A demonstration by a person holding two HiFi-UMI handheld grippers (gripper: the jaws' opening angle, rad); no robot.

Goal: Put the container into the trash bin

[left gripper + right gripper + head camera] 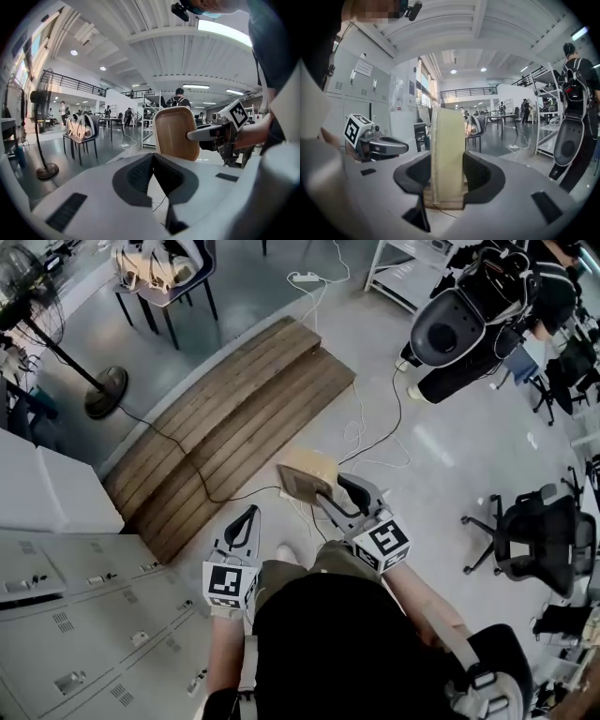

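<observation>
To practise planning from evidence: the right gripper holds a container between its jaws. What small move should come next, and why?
Probably turn to search for the trash bin without loosening the right gripper on the container: no trash bin shows in any view, and only floor lies below it.

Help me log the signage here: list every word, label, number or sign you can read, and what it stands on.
None can be read.
Paper sheet on the lockers: print too blurred.
Small door plates: too small.
Marker cubes: square patterns only, no letters.
Container: no print visible.
</observation>
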